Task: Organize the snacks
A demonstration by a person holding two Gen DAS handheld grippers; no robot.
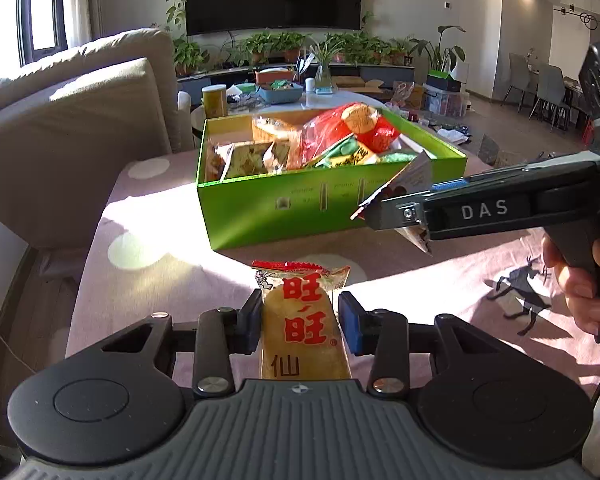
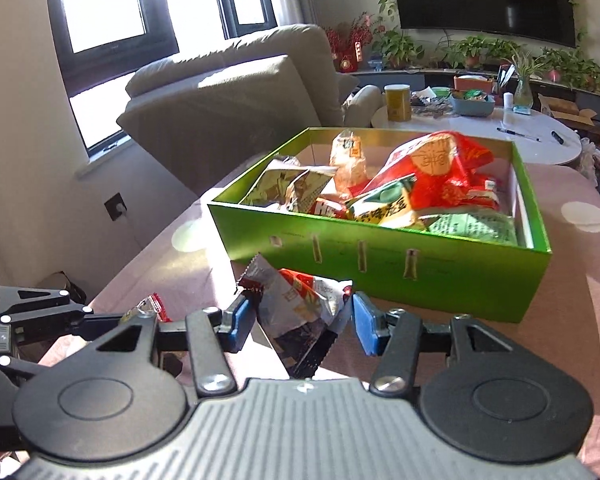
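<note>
A yellow rice-cracker packet (image 1: 302, 344) with red characters is pinched between the blue pads of my left gripper (image 1: 300, 316), which is shut on it and holds it above the pink cloth. My right gripper (image 2: 302, 318) is shut on a crumpled silver-and-red snack packet (image 2: 300, 304). From the left wrist view that gripper (image 1: 374, 210) comes in from the right, in front of the green box (image 1: 268, 216), with its packet (image 1: 414, 174) sticking up. The open box (image 2: 380, 260) holds several snack bags. My left gripper (image 2: 148, 314) shows at the lower left of the right wrist view.
The box stands on a pink spotted cloth (image 1: 160, 272). A beige sofa (image 1: 80, 112) lies to the left. Behind the box a round white table (image 2: 480, 128) carries a yellow canister (image 2: 398, 102) and a blue bowl (image 2: 472, 106). A person's hand (image 1: 580, 284) grips the right handle.
</note>
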